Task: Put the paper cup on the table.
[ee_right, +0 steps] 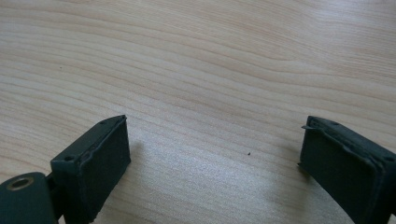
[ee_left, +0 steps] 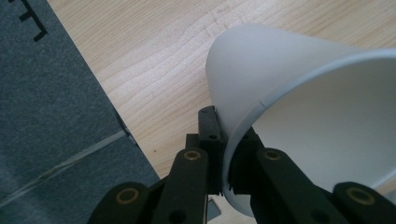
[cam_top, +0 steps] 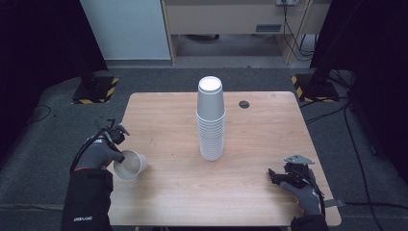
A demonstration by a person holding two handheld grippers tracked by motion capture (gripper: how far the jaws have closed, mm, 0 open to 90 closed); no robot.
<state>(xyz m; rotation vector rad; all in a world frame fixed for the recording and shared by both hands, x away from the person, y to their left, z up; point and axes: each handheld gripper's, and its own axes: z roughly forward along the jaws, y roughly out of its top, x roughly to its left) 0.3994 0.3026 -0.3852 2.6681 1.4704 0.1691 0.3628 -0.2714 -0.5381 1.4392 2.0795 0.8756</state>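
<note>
A tall stack of white paper cups (cam_top: 210, 120) stands upside down in the middle of the wooden table (cam_top: 173, 110). My left gripper (cam_top: 120, 153) is at the table's front left, shut on the rim of a single white paper cup (cam_top: 131, 164) that lies tilted on its side, mouth toward the person. In the left gripper view the cup's rim (ee_left: 243, 135) is pinched between the two black jaws. My right gripper (cam_top: 272, 175) rests low at the front right, open, with bare wood between its pads (ee_right: 95, 168).
A small dark round hole (cam_top: 244, 104) sits in the table's far right area. Grey carpet surrounds the table, with yellow-black striped stand bases (cam_top: 96, 89) at the back left and back right. The table's left edge (ee_left: 116, 116) runs close beside the left gripper.
</note>
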